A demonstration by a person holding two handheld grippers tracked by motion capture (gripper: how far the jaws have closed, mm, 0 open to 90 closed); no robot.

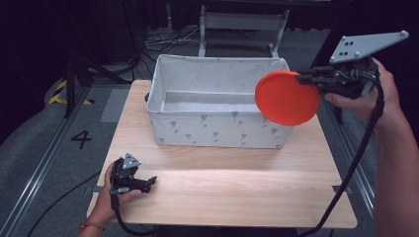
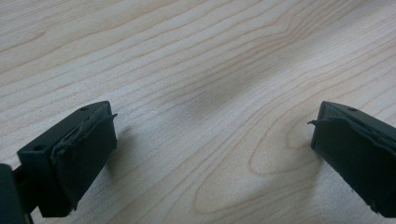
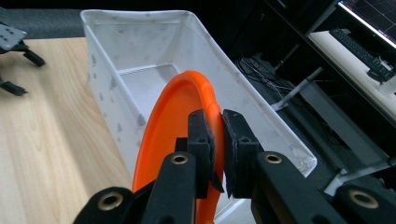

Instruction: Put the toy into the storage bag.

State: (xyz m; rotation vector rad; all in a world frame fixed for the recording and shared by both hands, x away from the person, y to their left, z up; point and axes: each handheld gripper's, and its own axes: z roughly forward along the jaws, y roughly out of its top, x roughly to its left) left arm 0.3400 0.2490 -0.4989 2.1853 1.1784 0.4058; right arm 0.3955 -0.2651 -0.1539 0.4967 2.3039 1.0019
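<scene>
My right gripper (image 1: 302, 77) is shut on the rim of an orange plate (image 1: 286, 98), held on edge in the air over the right end of the white fabric bin (image 1: 217, 128). Seen from the right gripper view, the jaws pinch the orange plate (image 3: 173, 126) at its rim, with the bin (image 3: 107, 65) stretching away beyond it. Low over the wooden table's (image 1: 222, 187) front left lies my left gripper (image 1: 150, 181), open. Its black fingers (image 2: 84, 149) stand wide apart above bare wood with nothing between them.
The bin is open-topped, with a low divider inside, and takes up the far half of the table. A metal frame (image 1: 242, 22) and cables (image 1: 163, 39) lie on the floor behind. Rails run along the floor at the left.
</scene>
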